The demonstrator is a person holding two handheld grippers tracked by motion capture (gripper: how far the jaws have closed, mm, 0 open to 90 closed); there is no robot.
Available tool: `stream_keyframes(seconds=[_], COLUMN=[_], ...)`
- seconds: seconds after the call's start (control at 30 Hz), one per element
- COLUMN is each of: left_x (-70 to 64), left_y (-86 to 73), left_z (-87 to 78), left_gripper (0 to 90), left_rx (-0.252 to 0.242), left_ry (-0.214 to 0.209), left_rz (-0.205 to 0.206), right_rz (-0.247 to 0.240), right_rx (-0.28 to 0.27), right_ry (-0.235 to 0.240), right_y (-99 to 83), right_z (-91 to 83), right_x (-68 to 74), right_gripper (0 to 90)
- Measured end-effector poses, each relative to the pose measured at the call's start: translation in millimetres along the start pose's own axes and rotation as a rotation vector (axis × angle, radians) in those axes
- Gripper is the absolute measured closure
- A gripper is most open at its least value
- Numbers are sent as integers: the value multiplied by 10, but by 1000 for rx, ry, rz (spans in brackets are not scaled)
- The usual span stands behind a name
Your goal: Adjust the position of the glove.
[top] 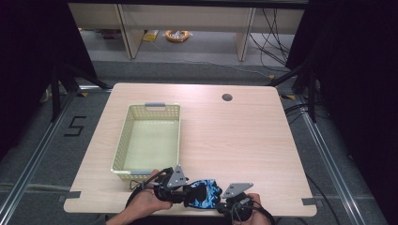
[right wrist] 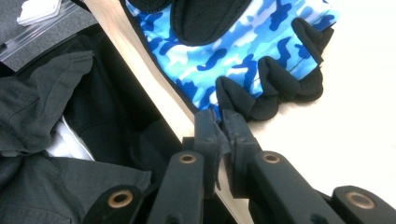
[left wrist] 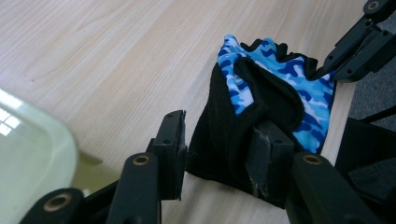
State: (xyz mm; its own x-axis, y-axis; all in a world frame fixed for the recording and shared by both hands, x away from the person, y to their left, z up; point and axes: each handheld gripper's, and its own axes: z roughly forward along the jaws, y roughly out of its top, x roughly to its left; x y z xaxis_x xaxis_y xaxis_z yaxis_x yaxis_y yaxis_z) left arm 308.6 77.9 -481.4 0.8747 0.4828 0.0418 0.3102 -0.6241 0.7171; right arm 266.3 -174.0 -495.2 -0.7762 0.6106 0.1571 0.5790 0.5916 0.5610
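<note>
Both grippers, left (top: 174,186) and right (top: 233,200), meet a blue camouflage glove (top: 205,192) at the tabletop's (top: 234,140) near edge, beside the basket (top: 149,140). Left gripper view: jaws clamp its black cuff. Right gripper view: jaws pinch its edge.

The glove (left wrist: 280,88) is showing as soft cloth: a smooth, slightly shiny blue camouflage weave edged and padded with matt black fabric that is looking faintly fuzzy. Under the glove, the desk (top: 234,136) is presenting a pale wood-grain surface, smooth with a low sheen. Beyond the glove, the basket (top: 123,140) is looking like pale yellowish plastic, its walls perforated and its floor catching a glossy reflection. The left gripper (left wrist: 219,154) is showing matt black fingers (left wrist: 268,158), probably hard plastic with scuffed, chipped faces, joined by brass-coloured rivets. The right gripper (right wrist: 222,140) is wearing the same dull black finish.
</note>
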Motion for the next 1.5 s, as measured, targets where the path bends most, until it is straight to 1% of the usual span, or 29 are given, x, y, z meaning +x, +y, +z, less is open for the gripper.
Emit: stream_keyframes(seconds=[0.07,0.1,0.13,0.2,0.23,0.37,0.4,0.43,0.47,0.53,0.57,0.63,0.67,0.7,0.73,0.8,0.83,0.87,0.9,0.93,0.97,1.0,1.1,1.17,1.23,1.3,1.33,1.37,1.5], left_x=[20,26,36,50,60,86,80,87,99,91,92,83,71,75,61,69,81,75,71,65,73,68,78,98,106,126,136,133,99], left_y=[-36,-59,-75,-110,-128,-191,-212,-227,-241,-280,-296,-335,-349,-366,-380,-408,-421,-432,-436,-443,-446,-444,-446,-448,-444,-439,-430,-422,-368], left_z=[-22,-21,-38,-69,-92,-172,-183,-203,-221,-233,-241,-251,-253,-254,-256,-251,-248,-231,-218,-201,-188,-168,-113,-86,-58,-33,-25,-19,29], left_gripper=[555,540,521,500,496,487,486,485,482,484,487,496,501,503,508,515,518,522,527,533,537,541,554,555,566,570,574,579,589], left_rx=[13,10,15,2,2,-10,-17,-16,-12,-21,-21,-20,-34,-37,-38,-36,-26,-22,-23,-19,-12,-14,-8,0,2,-2,3,3,0], left_ry=[-4,-8,4,0,-1,-15,-20,-25,-33,-42,-51,-59,-74,-78,-90,-102,-102,-108,-121,-130,-146,-162,-171,-199,-192,-214,-226,-222,-223], left_rz=[-12,-39,-40,-71,-84,-119,-153,-163,-166,-207,-203,-240,-263,-269,-311,-335,-331,-350,-368,-393,-393,-416,-436,-469,-483,-507,-511,-508,-503], right_rz=[-4,-5,-18,37,13,-12,11,34,16,16,11,40,32,37,55,74,100,119,139,166,159,177,221,221,241,242,248,251,253], right_rx=[5,6,7,32,9,4,4,-1,7,-3,-26,-29,-45,-61,-82,-113,-133,-131,-153,-132,-147,-148,-171,-150,-140,-147,-137,-146,-111], right_ry=[0,0,-1,11,5,7,4,15,20,16,8,9,16,3,-17,-37,-37,-42,-41,-29,-34,-23,-13,-3,3,4,1,-3,0], right_y=[1,1,3,4,1,4,10,9,8,13,15,17,17,17,16,14,22,24,23,27,26,31,45,64,83,98,108,118,150], right_z=[-4,-2,2,1,22,4,-5,-16,-32,-66,-72,-133,-143,-169,-192,-211,-219,-228,-206,-215,-200,-188,-136,-122,-95,-42,-27,12,64], right_x=[-3,-5,-18,23,6,-5,9,22,15,13,5,-2,-22,-37,-52,-83,-93,-108,-130,-126,-163,-182,-224,-248,-253,-275,-281,-289,-324], right_gripper=[845,841,837,831,827,817,812,806,797,772,755,711,683,662,650,597,580,568,562,554,539,526,506,491,476,460,452,448,429])
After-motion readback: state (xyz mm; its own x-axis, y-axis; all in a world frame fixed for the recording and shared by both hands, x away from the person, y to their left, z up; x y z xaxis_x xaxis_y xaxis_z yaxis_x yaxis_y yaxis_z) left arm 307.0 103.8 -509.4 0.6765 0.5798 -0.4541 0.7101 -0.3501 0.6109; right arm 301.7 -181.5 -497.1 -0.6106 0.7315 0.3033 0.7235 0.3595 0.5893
